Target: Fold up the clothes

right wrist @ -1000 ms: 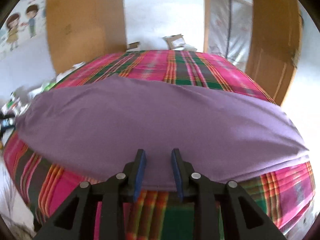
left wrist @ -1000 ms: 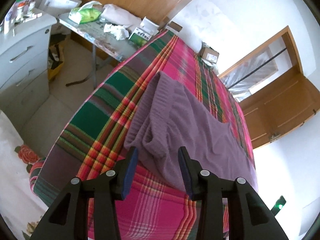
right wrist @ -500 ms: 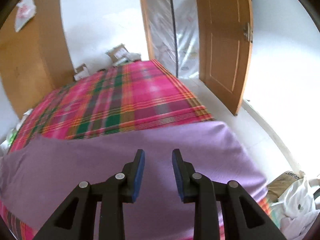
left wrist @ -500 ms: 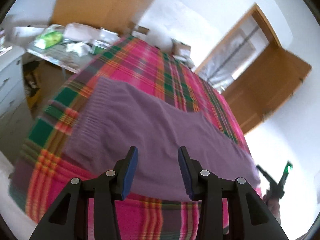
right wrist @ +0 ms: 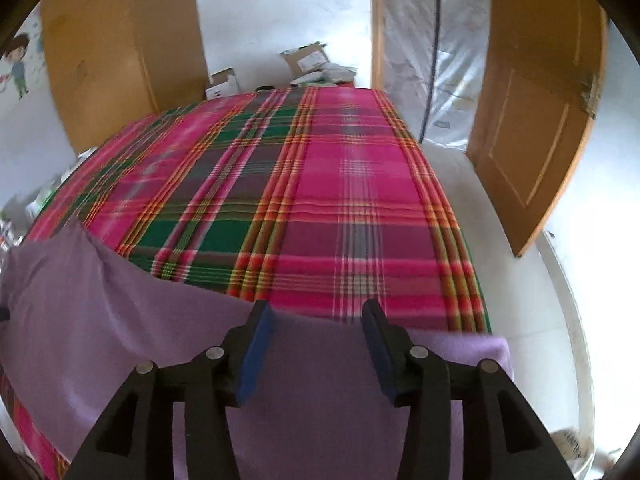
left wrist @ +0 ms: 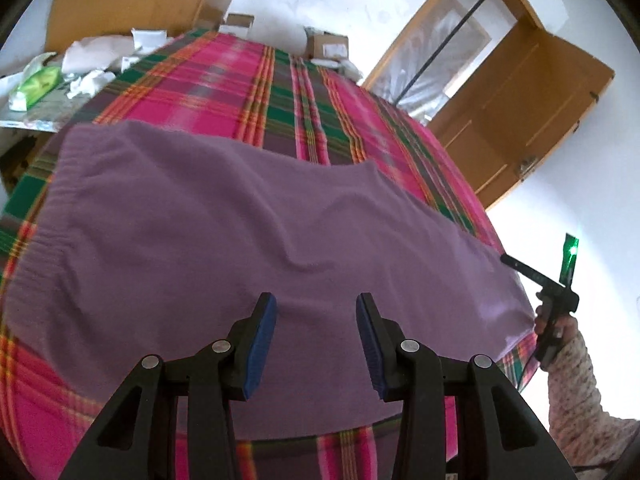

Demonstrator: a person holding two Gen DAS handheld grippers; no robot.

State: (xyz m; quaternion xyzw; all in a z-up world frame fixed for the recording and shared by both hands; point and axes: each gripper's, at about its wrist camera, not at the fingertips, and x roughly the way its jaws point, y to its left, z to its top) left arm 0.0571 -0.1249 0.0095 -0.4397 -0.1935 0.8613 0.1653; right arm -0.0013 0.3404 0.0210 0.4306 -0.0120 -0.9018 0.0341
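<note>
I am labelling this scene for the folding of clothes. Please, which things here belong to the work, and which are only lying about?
Belong to the job:
- purple garment, spread flat
- plaid bed cover under it
- left gripper and right gripper, both open, nothing between the jaws

Just lying about:
- cardboard boxes by the wall
- green packet and crumpled papers on the side table
- open wooden door

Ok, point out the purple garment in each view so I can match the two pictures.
Left wrist: the purple garment fills the middle, spread flat across the plaid bedspread, ribbed band at left, far end by the right gripper.
Right wrist: the garment takes the lower left and bottom, under the open right gripper.
Shared landmark: the open wooden door, right of the bed in both.
</note>
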